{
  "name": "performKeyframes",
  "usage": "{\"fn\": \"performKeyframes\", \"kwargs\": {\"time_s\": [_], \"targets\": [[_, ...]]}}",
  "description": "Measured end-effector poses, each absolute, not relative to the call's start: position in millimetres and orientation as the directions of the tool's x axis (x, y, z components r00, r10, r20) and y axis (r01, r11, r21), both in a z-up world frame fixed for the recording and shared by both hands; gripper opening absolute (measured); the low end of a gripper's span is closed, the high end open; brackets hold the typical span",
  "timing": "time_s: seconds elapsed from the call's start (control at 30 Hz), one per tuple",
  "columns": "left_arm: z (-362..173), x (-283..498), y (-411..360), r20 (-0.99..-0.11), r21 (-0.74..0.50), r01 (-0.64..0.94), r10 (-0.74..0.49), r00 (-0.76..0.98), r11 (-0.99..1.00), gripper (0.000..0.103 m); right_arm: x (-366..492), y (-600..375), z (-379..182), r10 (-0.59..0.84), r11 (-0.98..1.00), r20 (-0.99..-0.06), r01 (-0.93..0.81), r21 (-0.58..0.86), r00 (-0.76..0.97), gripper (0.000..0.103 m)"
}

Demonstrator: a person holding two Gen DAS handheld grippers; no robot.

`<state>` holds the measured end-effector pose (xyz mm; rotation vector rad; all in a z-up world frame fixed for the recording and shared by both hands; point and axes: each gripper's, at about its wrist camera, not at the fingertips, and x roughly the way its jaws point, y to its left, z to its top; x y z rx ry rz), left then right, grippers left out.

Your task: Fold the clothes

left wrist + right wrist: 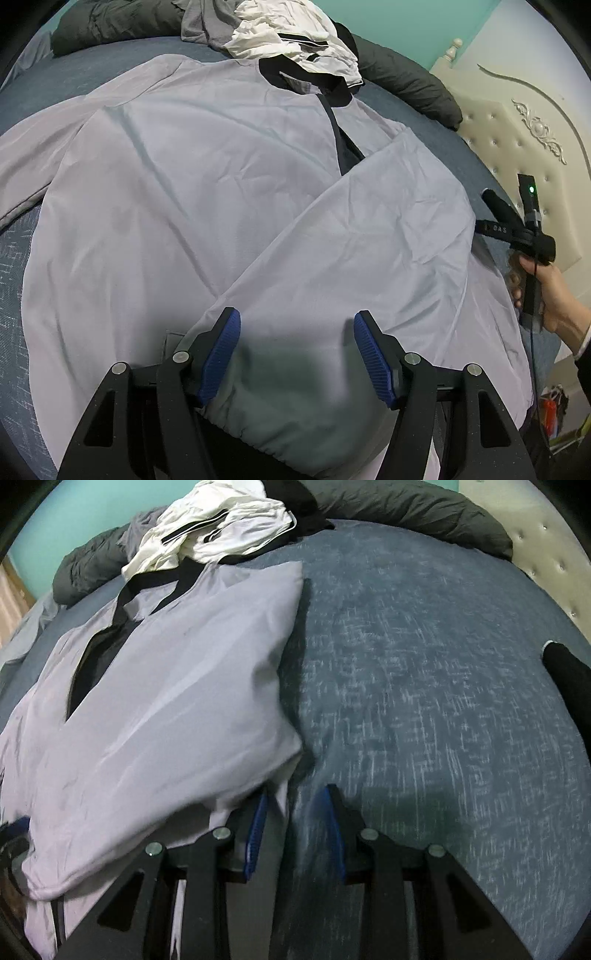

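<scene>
Across the middle of a bed covered in a mottled blue sheet (pixel 424 664) lies a pale lilac jacket (pixel 192 192) with a black collar and black zip line, spread flat with its front up. One sleeve (pixel 369 236) is folded diagonally over the body of the jacket, running from the shoulder down toward the hem.

At the near edge of the bed, the left gripper (pixel 296 354) hangs over the jacket's gathered hem. Its blue-padded fingers (pixel 221 354) stand well apart, with the fabric below the gap and neither pad pressing on it.

The right gripper (pixel 295 834) is at the jacket's side edge, where the lilac cloth meets the bare sheet. Its fingers (pixel 255 842) are close together, with a narrow gap. The jacket's edge lies at the left pad, but the view is blurred and I cannot tell whether cloth is pinched between them. In the left wrist view, a person's hand (pixel 550 295) holds this gripper's handle near the right edge of the bed.

At the far edge of the bed sits a heap of crumpled white clothing (pixel 291 33) with dark trim, with a dark grey quilt (pixel 424 509) bunched behind it. A cream tufted headboard (pixel 517 110) stands at the right end.
</scene>
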<state>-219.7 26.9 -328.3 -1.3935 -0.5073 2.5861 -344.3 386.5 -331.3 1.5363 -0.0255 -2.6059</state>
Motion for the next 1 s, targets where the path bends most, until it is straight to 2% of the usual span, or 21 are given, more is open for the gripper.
{"fn": "performKeyframes", "kwargs": {"time_s": [0.23, 0.47, 0.53, 0.57, 0.63, 0.73, 0.8, 0.83, 0.87, 0.9, 0.93, 1.0], "targets": [[-332.2, -218.8, 29.3, -0.779, -0.361, 0.010, 0.295, -0.554, -0.933, 0.069, -356.5, 385.3, -335.1, -0.057, -0.996, -0.862, 0.094, 0.011, -0.504, 0.031], [-333.4, -219.9, 31.5, -0.781, -0.363, 0.006, 0.300, -0.548, -0.932, 0.069, -345.2, 389.9, -330.8, -0.025, -0.995, -0.820, 0.092, -0.033, -0.571, 0.008], [-333.7, -219.9, 30.2, -0.779, -0.370, 0.010, 0.304, -0.549, -0.929, 0.069, -342.4, 388.2, -331.8, 0.005, -0.995, -0.813, 0.075, -0.059, -0.582, 0.007], [-333.6, -219.8, 29.7, -0.777, -0.374, 0.011, 0.307, -0.550, -0.927, 0.069, -341.4, 393.6, -333.2, 0.020, -0.997, -0.814, 0.044, -0.056, -0.580, 0.000], [-333.2, -220.3, 29.7, -0.778, -0.376, 0.013, 0.308, -0.548, -0.926, 0.069, -340.3, 408.5, -336.1, 0.048, -0.999, -0.817, -0.035, -0.034, -0.574, 0.000], [-332.5, -221.5, 29.7, -0.779, -0.381, 0.016, 0.311, -0.544, -0.925, 0.070, -335.7, 422.9, -332.6, -0.074, -0.995, -0.808, -0.013, 0.100, -0.585, 0.000], [-331.8, -222.4, 30.1, -0.779, -0.384, 0.017, 0.314, -0.543, -0.923, 0.071, -334.0, 422.5, -327.0, -0.129, -0.990, -0.800, 0.027, 0.140, -0.585, 0.002], [-331.7, -222.6, 30.5, -0.778, -0.384, 0.017, 0.314, -0.543, -0.923, 0.071, -334.1, 420.5, -325.2, -0.147, -0.988, -0.799, 0.045, 0.149, -0.583, 0.008], [-331.6, -222.7, 30.3, -0.778, -0.386, 0.017, 0.316, -0.543, -0.922, 0.071, -334.1, 417.7, -323.4, -0.161, -0.986, -0.797, 0.064, 0.152, -0.582, 0.029], [-331.5, -222.9, 29.9, -0.777, -0.388, 0.017, 0.318, -0.544, -0.921, 0.071, -335.5, 414.3, -324.7, -0.156, -0.988, -0.808, 0.069, 0.141, -0.569, 0.040], [-331.3, -223.1, 29.5, -0.776, -0.391, 0.017, 0.320, -0.544, -0.920, 0.071, -337.6, 410.5, -327.2, -0.143, -0.990, -0.823, 0.069, 0.126, -0.550, 0.047], [-331.3, -225.0, 28.9, -0.775, -0.398, 0.019, 0.325, -0.543, -0.917, 0.071, -340.7, 403.0, -331.2, -0.149, -0.989, -0.839, 0.081, 0.125, -0.524, 0.047]]}}
